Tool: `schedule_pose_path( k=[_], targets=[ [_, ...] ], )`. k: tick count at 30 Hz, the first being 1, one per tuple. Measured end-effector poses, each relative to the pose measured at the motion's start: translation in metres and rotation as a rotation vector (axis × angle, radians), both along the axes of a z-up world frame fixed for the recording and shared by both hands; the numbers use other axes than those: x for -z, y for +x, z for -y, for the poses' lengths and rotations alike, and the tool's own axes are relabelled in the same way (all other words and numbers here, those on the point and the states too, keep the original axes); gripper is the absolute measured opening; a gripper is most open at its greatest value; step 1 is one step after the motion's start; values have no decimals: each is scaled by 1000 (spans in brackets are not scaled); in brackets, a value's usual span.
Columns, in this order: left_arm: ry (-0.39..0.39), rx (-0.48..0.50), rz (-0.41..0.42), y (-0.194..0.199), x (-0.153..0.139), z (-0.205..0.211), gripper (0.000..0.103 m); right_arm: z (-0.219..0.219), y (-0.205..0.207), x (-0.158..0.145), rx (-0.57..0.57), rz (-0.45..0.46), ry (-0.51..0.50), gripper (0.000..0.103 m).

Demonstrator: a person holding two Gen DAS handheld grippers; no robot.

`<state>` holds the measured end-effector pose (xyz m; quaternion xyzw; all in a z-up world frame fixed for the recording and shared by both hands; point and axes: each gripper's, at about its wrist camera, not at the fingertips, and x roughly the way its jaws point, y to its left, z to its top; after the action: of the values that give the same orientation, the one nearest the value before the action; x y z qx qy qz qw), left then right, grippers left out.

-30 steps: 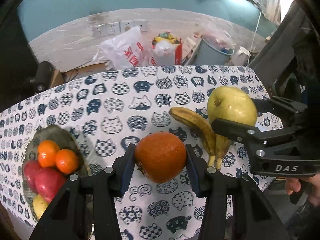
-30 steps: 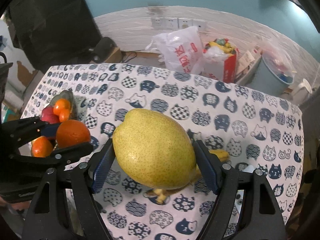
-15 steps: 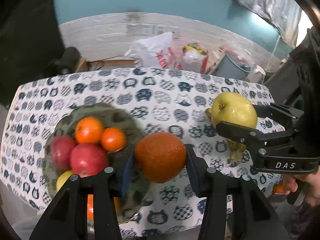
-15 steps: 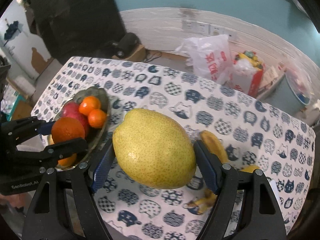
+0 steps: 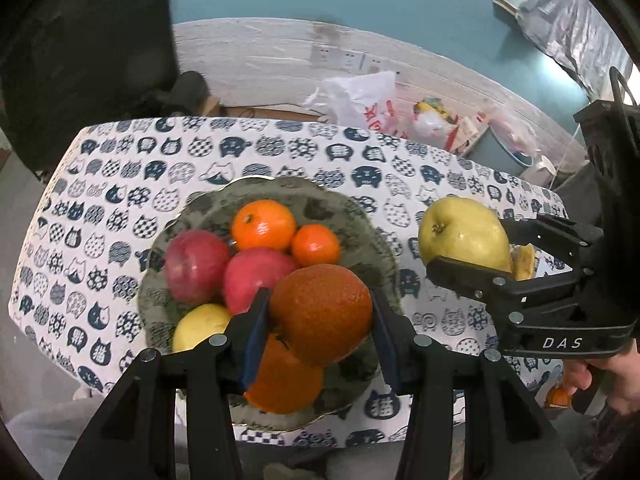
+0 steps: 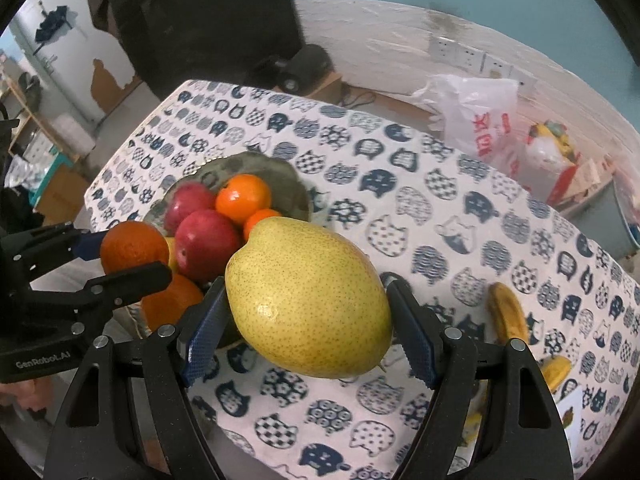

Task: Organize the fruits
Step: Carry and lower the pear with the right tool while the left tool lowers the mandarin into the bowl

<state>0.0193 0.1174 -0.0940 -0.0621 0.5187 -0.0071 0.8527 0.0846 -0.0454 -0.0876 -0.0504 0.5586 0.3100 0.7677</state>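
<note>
My left gripper (image 5: 320, 314) is shut on a dark orange (image 5: 322, 312) and holds it above the near right part of a green fruit plate (image 5: 360, 220). The plate holds two red apples (image 5: 196, 266), two small oranges (image 5: 264, 224), a yellow fruit (image 5: 200, 326) and a large orange (image 5: 284, 376). My right gripper (image 6: 308, 300) is shut on a yellow-green pear (image 6: 308, 300), held in the air right of the plate. In the right wrist view the plate (image 6: 292, 188) and the left gripper (image 6: 120, 256) with the orange (image 6: 134, 246) lie to the left.
A table with a cat-print cloth (image 5: 120, 200) carries everything. Bananas (image 6: 506, 312) lie on the cloth at the right. A white plastic bag (image 5: 360, 100), a box and a bucket stand on the floor beyond the far edge. A small orange (image 5: 558, 398) shows below the right hand.
Both grippers have swung left with their fruit. The plate has come from the left edge to under my left gripper. The bananas have slid off to the right.
</note>
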Motion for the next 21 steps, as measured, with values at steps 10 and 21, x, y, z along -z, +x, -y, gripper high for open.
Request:
schedule_pose_path(
  k=[10,21],
  targets=[
    [-8,-52,-12,-8,5,-29,49,-38,-6,12,-60,-30,-10,78],
    [-36,-103,-57,-7,20,-52,49,-68,-15,27,-127,-51,-32,78]
  ],
)
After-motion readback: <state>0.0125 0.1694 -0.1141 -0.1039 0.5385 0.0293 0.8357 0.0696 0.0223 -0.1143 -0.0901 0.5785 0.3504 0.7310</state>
